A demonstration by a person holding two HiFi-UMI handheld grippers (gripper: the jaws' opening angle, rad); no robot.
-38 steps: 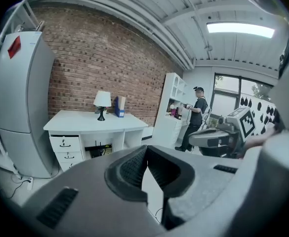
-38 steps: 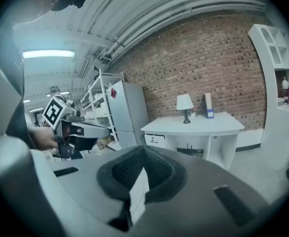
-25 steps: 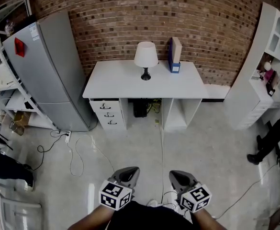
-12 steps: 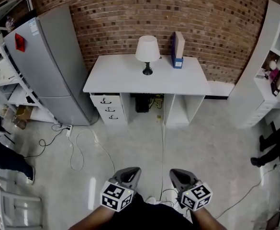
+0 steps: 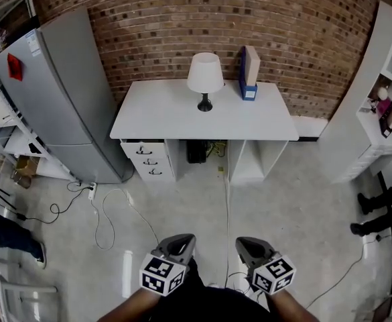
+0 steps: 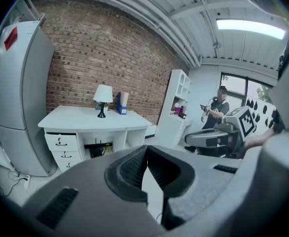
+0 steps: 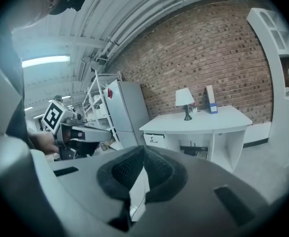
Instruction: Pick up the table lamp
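A table lamp [image 5: 204, 77] with a white shade and a dark base stands upright near the back of a white desk [image 5: 162, 113] against the brick wall. The lamp [image 6: 103, 97] is small and far off in the left gripper view, and the lamp [image 7: 185, 100] is just as distant in the right gripper view. My left gripper [image 5: 179, 241] and right gripper [image 5: 246, 245] are side by side at the bottom of the head view, over the floor and far short of the desk. Both are shut with nothing in them.
A blue and white box file [image 5: 246, 72] stands right of the lamp. A grey fridge [image 5: 61, 92] is left of the desk, white shelving [image 5: 383, 92] at the right. Cables [image 5: 108, 213] trail over the floor. A person [image 6: 218, 102] stands at the right.
The desk and lamp look a little larger and nearer in the head view. Both grippers stay shut, side by side at the bottom of the frame.
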